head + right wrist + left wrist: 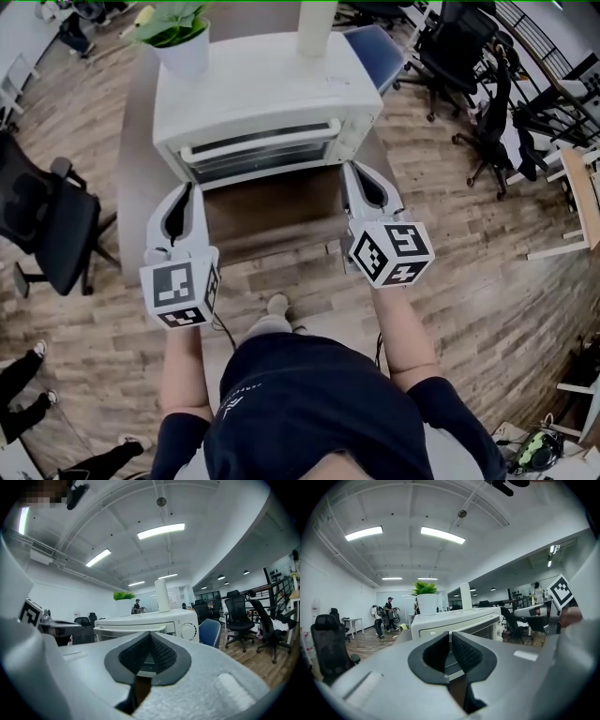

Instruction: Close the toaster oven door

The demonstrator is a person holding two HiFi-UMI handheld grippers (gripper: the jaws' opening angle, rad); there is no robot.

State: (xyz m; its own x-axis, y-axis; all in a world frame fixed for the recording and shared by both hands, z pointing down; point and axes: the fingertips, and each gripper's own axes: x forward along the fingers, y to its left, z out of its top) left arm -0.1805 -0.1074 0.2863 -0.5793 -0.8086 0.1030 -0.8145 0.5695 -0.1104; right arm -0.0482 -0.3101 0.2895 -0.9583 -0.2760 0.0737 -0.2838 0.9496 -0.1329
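A white toaster oven (272,94) stands on a brown table (272,220), with its glass door (262,159) up against the front and the white handle bar (255,146) across the top. My left gripper (187,190) hovers just in front of the door's left lower corner, jaws together and empty. My right gripper (354,171) hangs beside the oven's right front corner, near the knobs, also shut and empty. In the left gripper view the oven (454,620) rises behind the left gripper (450,633). The right gripper view shows the oven (154,620) beyond the right gripper (150,634).
A potted plant (183,47) and a white cylinder (316,26) stand on top of the oven. A blue chair (377,52) sits behind the table; black office chairs stand at the left (47,225) and back right (469,56). People (382,616) stand far off.
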